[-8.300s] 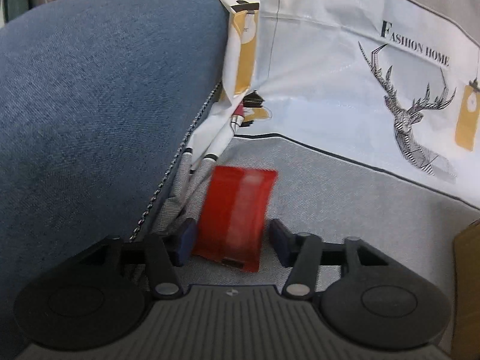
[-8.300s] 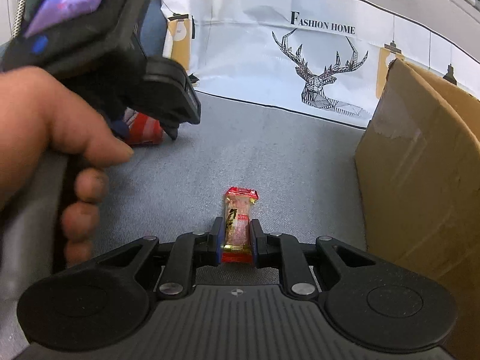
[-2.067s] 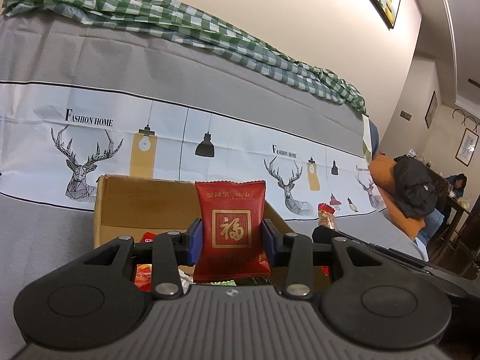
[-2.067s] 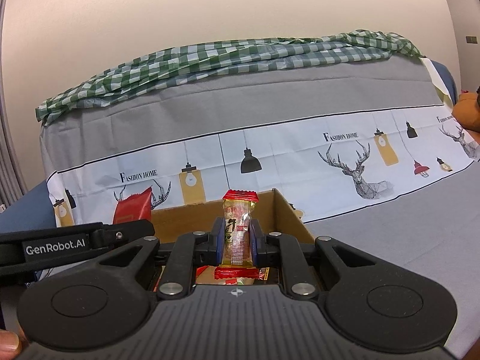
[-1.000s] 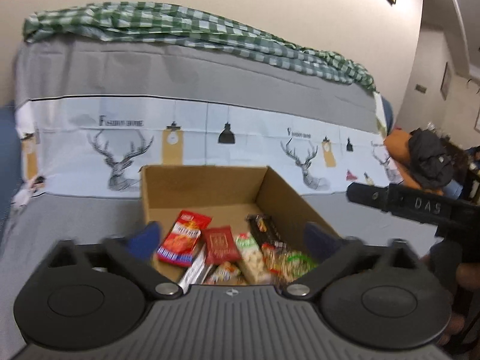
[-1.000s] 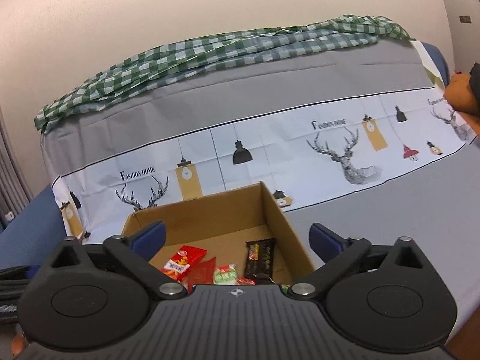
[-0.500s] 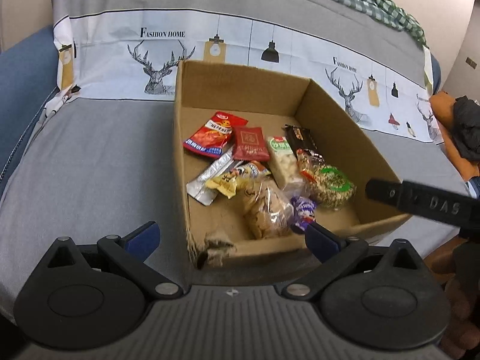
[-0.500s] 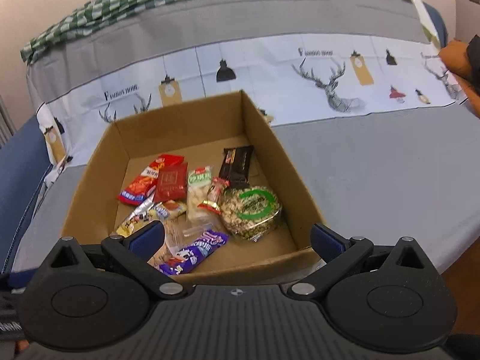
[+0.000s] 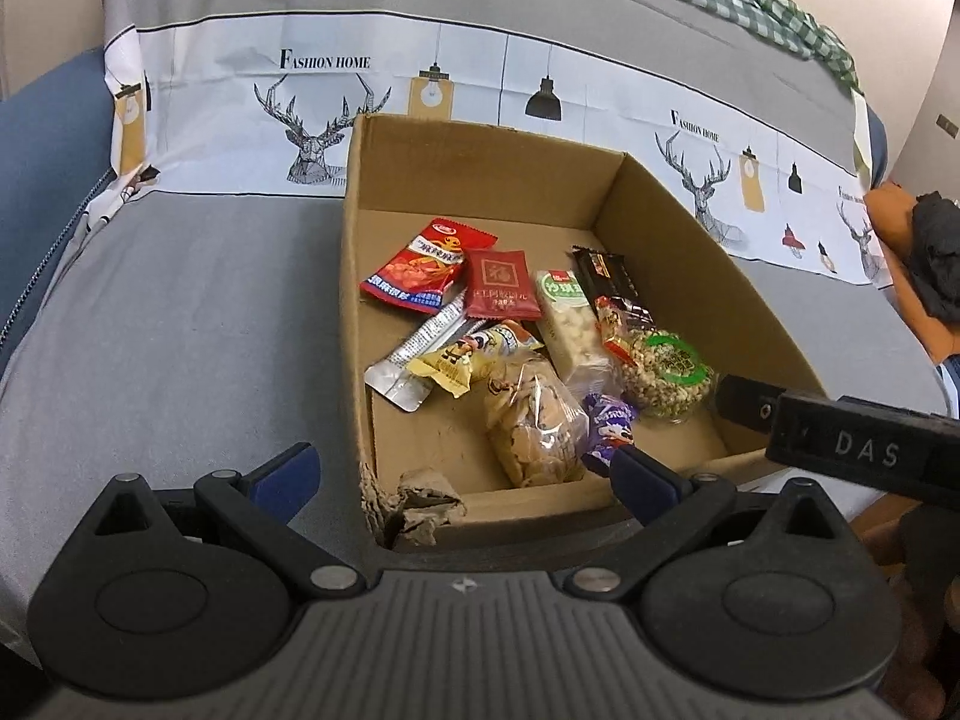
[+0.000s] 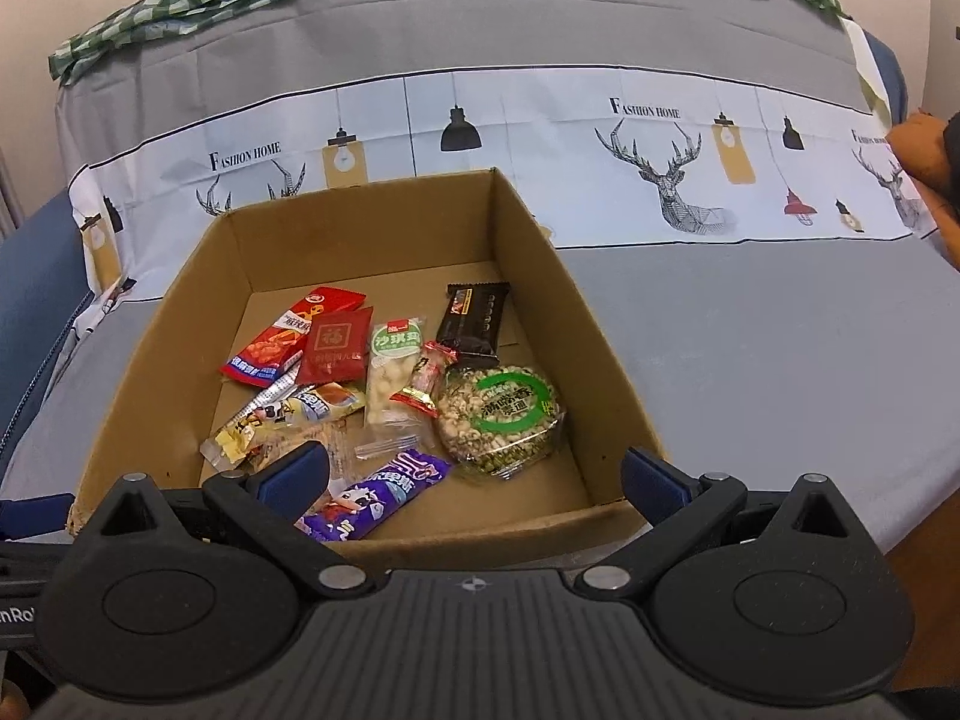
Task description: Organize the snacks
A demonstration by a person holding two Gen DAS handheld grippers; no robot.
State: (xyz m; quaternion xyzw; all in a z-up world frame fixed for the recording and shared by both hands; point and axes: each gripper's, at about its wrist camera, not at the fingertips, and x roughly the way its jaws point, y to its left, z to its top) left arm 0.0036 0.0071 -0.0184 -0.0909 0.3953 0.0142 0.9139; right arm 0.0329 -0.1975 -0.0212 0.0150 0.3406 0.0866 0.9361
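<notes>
Both cameras now look down from higher than a moment ago, into the cardboard box (image 10: 606, 360) on the grey sofa seat (image 10: 780, 348). Left gripper (image 9: 462, 471) and right gripper (image 10: 474, 474) gape wide, holding nothing. Among the snacks inside, the red square packet (image 9: 501, 285) lies flat, its top pointing toward the far wall; light, crinkly and slippery, it is best pinched by an edge. Beside the round nut cake (image 10: 501, 411), the slim candy (image 10: 426, 381) lies roughly lengthwise, tilted slightly right.

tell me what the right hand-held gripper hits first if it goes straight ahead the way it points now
Probably the purple snack packet at the near end of the cardboard box; the open right hand-held gripper points down into it, though depth is unclear.
</notes>
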